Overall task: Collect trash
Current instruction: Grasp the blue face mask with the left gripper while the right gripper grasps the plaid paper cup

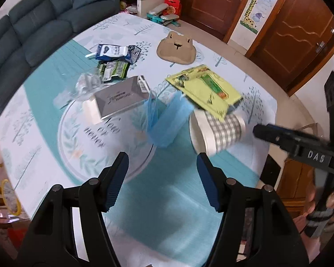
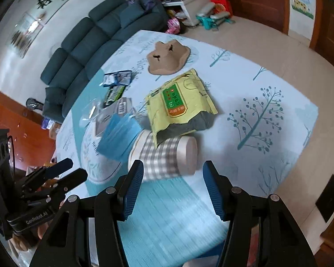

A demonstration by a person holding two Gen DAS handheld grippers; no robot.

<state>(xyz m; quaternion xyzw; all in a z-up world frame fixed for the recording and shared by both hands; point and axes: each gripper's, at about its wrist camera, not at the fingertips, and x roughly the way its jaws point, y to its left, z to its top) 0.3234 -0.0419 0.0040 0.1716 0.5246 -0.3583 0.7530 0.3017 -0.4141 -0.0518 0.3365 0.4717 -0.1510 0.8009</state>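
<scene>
Yellow bag [image 2: 178, 102] hides part of the checked cup [image 2: 164, 155]; both trash bits lie mid-mat [image 2: 267, 133]. Left tool [image 1: 162, 171] and right tool [image 2: 173, 178] hover angled down, jaws wide, empty.

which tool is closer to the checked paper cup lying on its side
Right. The right tool hangs just short of the checked paper cup, almost over it. The left tool sits farther off, beside the cup's open end.

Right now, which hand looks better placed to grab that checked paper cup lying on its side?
Probably the right gripper: the cup lies just ahead of its open, empty jaws. From the left gripper the cup sits off to the right.
</scene>
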